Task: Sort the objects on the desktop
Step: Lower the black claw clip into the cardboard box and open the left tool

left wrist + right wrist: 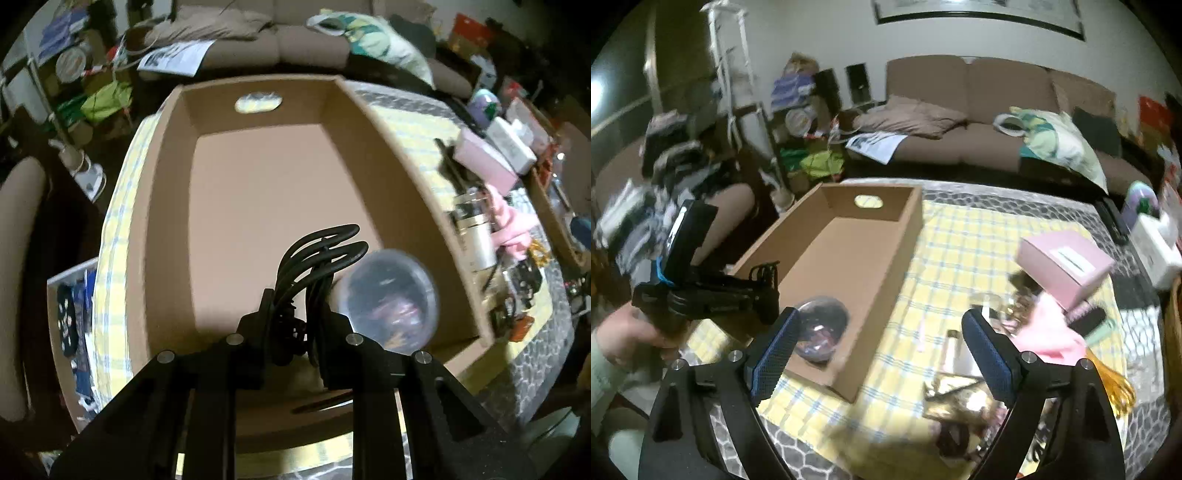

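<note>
Left gripper [291,332] is pinching a bundled black cable [321,254], held over the near end of the cardboard box [166,206]. Cable loops stick up past the fingertips. Box is otherwise nearly bare: one clear round lidded container [391,299] sits on the box floor at the near right corner, just beside the cable and close to the box wall.

Right gripper [882,347] has its jaws spread wide with nothing between the blue pads [775,350]; it hangs over the yellow checked cloth [960,240] just right of the box.

Clutter right of the box: pink box [1067,266], pink cloth [1049,332], amber comb-like item [1115,384], gold packet [956,398], all blurred. In the left wrist view, a metal cylinder [476,236] stands against the outside of the box's right wall.

Sofa [979,110] behind the table. A hand [631,332] grips the left tool.
</note>
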A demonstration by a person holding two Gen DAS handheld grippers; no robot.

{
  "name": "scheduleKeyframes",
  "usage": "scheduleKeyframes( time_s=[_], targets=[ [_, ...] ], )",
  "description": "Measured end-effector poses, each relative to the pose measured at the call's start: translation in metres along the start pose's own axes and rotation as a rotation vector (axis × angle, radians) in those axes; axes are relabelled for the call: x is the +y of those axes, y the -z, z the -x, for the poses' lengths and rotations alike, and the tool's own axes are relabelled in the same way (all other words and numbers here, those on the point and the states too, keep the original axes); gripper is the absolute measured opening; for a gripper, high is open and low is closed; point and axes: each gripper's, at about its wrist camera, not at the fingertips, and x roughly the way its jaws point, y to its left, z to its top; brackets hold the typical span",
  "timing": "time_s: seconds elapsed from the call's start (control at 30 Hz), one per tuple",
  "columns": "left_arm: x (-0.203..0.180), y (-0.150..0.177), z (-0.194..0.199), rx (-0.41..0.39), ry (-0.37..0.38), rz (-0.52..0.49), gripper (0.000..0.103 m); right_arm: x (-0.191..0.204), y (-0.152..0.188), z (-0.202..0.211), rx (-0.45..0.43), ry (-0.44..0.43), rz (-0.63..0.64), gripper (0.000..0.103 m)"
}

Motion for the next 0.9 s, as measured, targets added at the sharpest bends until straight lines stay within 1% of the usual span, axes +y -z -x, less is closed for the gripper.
scheduleKeyframes(
  time_s=[0.13,0.27,0.33,0.47,0.53,0.6,0.63,0.67,0.73,0.8,0.83,0.9],
  targets=[
    [-0.024,-0.011,0.004,-0.005,-0.005,-0.038,0.018,-0.015,0.006,0.008,0.003,0.008,-0.034,0.092],
    [-0.043,-0.018,0.011,-0.014,0.023,-0.043,0.018,-0.027,0.015,0.015,0.007,0.003,-0.053,0.092],
    [-0.055,-0.020,0.016,-0.025,0.043,-0.057,0.018,-0.037,0.019,0.021,0.002,0.015,-0.068,0.092],
    [-0.076,-0.027,0.023,-0.040,0.031,-0.102,0.018,-0.061,0.019,0.030,-0.015,0.029,-0.135,0.092],
    [-0.080,-0.033,0.021,-0.040,0.008,-0.114,0.018,-0.069,0.018,0.033,-0.020,0.027,-0.157,0.092],
    [-0.078,-0.042,0.013,-0.034,-0.017,-0.111,0.018,-0.070,0.018,0.035,-0.019,0.028,-0.152,0.092],
    [-0.076,-0.044,0.008,-0.031,-0.034,-0.115,0.018,-0.068,0.018,0.035,-0.020,0.028,-0.143,0.092],
    [-0.075,-0.049,0.001,-0.026,-0.069,-0.128,0.018,-0.066,0.018,0.035,-0.020,0.027,-0.133,0.092],
    [-0.076,-0.056,-0.017,-0.001,-0.150,-0.171,0.018,-0.063,0.018,0.032,-0.015,0.028,-0.118,0.092],
    [-0.077,-0.064,-0.040,0.041,-0.224,-0.235,0.018,-0.062,0.019,0.029,-0.012,0.033,-0.108,0.092],
    [-0.078,-0.066,-0.047,0.051,-0.244,-0.260,0.018,-0.063,0.019,0.027,-0.008,0.038,-0.104,0.092],
    [-0.080,-0.073,-0.066,0.100,-0.274,-0.342,0.018,-0.066,0.020,0.025,-0.006,0.041,-0.105,0.092]
  ],
)
